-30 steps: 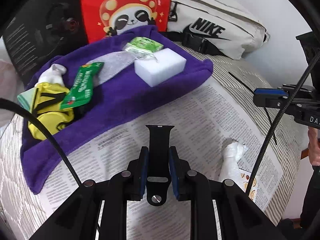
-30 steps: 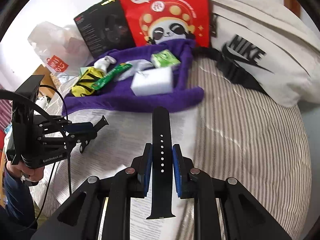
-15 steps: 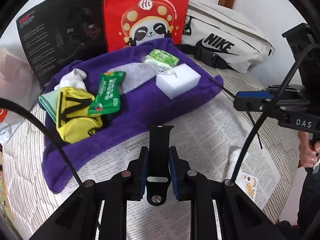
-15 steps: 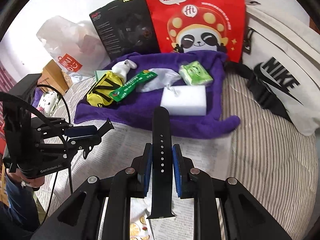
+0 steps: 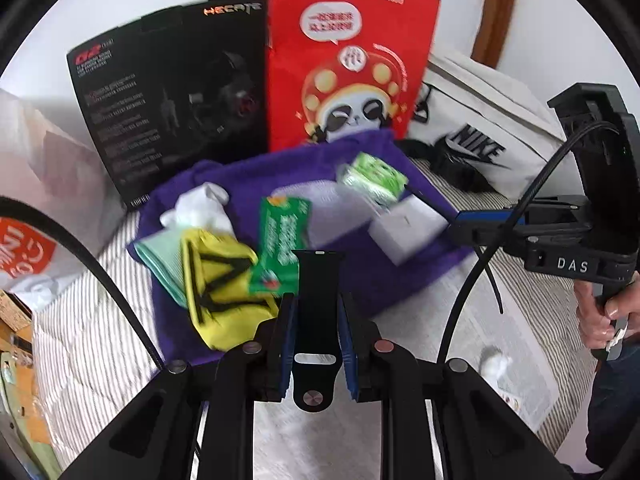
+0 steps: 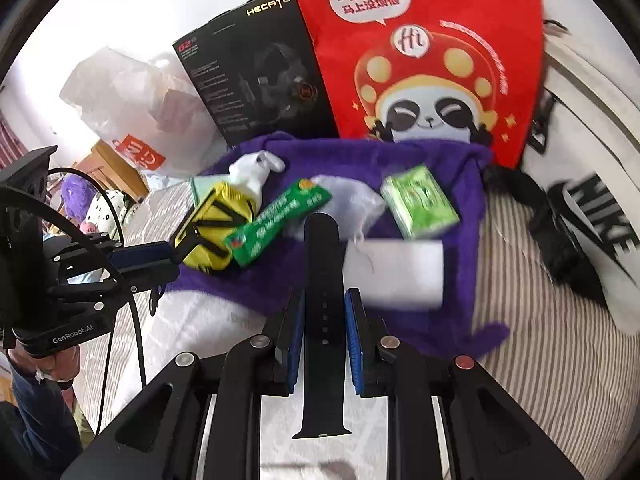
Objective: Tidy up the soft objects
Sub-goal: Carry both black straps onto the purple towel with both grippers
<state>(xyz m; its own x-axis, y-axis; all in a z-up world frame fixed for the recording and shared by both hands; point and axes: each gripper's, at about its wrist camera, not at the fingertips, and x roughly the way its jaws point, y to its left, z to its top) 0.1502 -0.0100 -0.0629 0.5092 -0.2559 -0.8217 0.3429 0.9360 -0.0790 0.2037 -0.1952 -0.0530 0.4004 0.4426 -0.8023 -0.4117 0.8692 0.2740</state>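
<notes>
From the left wrist view, the left claw is clenched on a short black watch strap piece, the buckle-end half, gripped across its width so it stands up between the blue pads. It points steeply down at the bed, toward the purple towel where the soft things are gathered: a yellow pouch, a green sachet, a white sponge block and a green tissue pack. The towel seems to serve as the collecting spot. To the right, a hand grips the handle of the other tool.

From the right wrist view, the right claw is clamped on the long holed watch strap, held mid-length so both ends stick out free. It also tilts down toward the towel, strap tip over the cloth's near edge. The frame is blurred, so whether the strap touches the towel I cannot say. At left, the left tool is held level by a sleeved hand.
</notes>
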